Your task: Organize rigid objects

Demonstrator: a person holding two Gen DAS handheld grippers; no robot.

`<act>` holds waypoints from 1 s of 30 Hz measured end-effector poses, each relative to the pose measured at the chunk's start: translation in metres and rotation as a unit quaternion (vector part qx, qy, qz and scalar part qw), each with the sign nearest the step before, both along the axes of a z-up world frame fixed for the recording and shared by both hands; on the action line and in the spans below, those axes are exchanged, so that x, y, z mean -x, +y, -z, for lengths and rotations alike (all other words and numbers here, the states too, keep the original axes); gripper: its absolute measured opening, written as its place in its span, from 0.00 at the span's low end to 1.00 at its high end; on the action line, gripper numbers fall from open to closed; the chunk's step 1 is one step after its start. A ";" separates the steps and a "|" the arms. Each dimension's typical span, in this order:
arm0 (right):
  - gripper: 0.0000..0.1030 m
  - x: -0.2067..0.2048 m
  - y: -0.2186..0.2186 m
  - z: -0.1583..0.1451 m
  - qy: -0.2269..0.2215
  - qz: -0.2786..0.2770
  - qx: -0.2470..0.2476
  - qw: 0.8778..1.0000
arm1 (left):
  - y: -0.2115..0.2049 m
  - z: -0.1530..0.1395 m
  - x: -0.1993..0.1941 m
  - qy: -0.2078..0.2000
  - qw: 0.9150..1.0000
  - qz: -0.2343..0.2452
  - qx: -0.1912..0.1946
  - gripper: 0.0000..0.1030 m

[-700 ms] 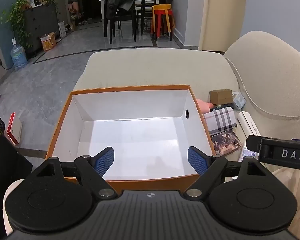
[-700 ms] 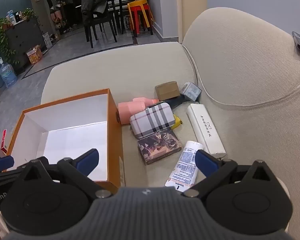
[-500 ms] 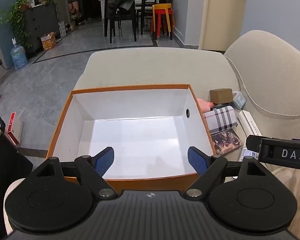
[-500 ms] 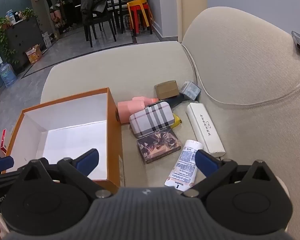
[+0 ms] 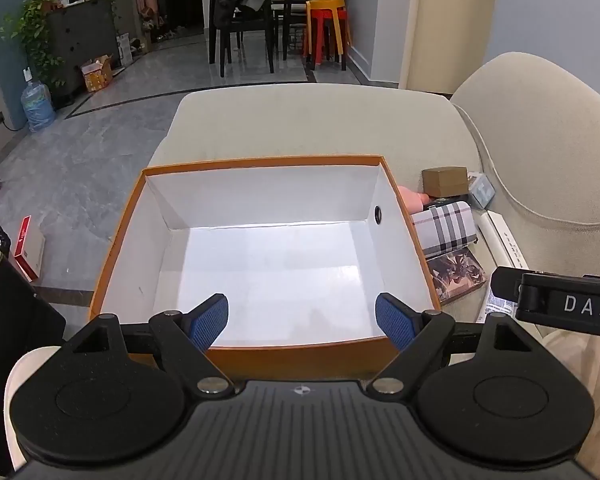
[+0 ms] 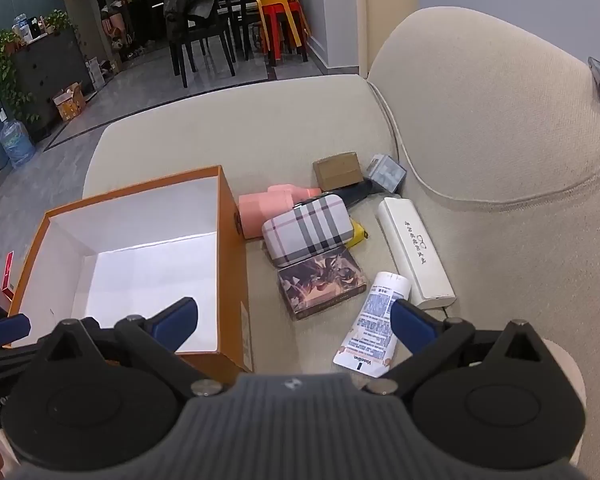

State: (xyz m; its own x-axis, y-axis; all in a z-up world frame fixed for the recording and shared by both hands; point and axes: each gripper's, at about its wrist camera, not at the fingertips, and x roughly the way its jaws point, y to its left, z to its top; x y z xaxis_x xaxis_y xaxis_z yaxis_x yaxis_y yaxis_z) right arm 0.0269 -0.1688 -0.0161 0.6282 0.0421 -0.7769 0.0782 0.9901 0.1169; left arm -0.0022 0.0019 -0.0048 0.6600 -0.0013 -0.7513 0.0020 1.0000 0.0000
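A beige sofa [image 6: 300, 120] fronts a dining room with dark chairs [image 5: 240, 28]. Below the left gripper [image 5: 302, 316], jaws spread wide, sits an empty orange box [image 5: 260, 350]; the right gripper [image 6: 292, 318] also gapes, gripping nothing.

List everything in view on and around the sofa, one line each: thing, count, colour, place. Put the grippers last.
storage box: 1, orange outside, white inside, on the sofa seat, nothing in it
bottle: 1, pink, lying beside the box wall
plaid case: 1, grey check, right of the pink bottle
picture box: 1, brown print, in front of the plaid case
tube: 1, white and blue, nearest the right gripper
long case: 1, white, by the backrest
cardboard box: 1, brown, far end of the pile
small box: 1, grey-blue, beside it
sofa: 1, beige
left gripper: 1, black, blue pads, open over the box
right gripper: 1, same, open
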 end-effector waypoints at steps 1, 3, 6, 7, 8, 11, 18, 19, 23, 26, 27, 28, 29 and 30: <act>0.98 0.000 0.000 0.000 0.000 0.000 -0.001 1.000 | 0.000 0.000 0.000 0.001 1.000 0.000 0.000 0.95; 0.98 0.000 -0.001 0.000 0.000 0.002 -0.002 1.000 | 0.001 -0.001 0.001 0.003 1.000 0.001 -0.001 0.95; 0.98 0.000 -0.001 0.001 0.001 0.002 -0.002 1.000 | -0.005 0.001 0.001 0.005 1.000 0.002 -0.004 0.95; 0.98 0.000 -0.001 0.002 0.002 0.002 -0.002 1.000 | -0.007 0.004 -0.002 0.005 1.000 0.003 -0.005 0.95; 0.98 0.000 -0.001 0.002 0.002 0.001 -0.003 1.000 | -0.007 0.004 -0.002 0.005 1.000 0.003 -0.006 0.95; 0.98 0.000 0.000 0.002 0.002 0.002 -0.002 1.000 | -0.007 0.004 -0.002 0.006 1.000 0.001 -0.007 0.95; 0.98 0.001 0.000 0.004 0.003 0.004 -0.003 1.000 | -0.008 0.005 0.000 0.011 1.000 0.003 -0.006 0.95; 0.98 0.001 0.000 0.004 0.003 0.004 -0.003 1.000 | -0.007 0.007 -0.002 0.011 1.000 0.005 -0.006 0.95; 0.98 0.001 -0.001 0.006 0.005 0.004 -0.005 1.000 | -0.007 0.006 -0.001 0.012 1.000 0.008 -0.007 0.95; 0.98 0.000 -0.002 0.007 0.005 0.005 -0.004 1.000 | -0.008 0.005 -0.001 0.012 1.000 0.011 -0.007 0.95; 0.98 0.000 -0.001 0.007 0.006 0.005 -0.003 1.000 | -0.008 0.005 -0.001 0.012 1.000 0.012 -0.008 0.95; 0.98 0.001 -0.001 0.007 0.005 0.005 -0.003 1.000 | -0.008 0.005 0.000 0.013 1.000 0.013 -0.008 0.95; 0.98 0.001 -0.001 0.007 0.005 0.005 -0.004 1.000 | -0.008 0.005 0.000 0.014 1.000 0.013 -0.008 0.95; 0.98 0.001 -0.001 0.007 0.005 0.005 -0.003 1.000 | -0.008 0.005 0.000 0.014 1.000 0.014 -0.008 0.95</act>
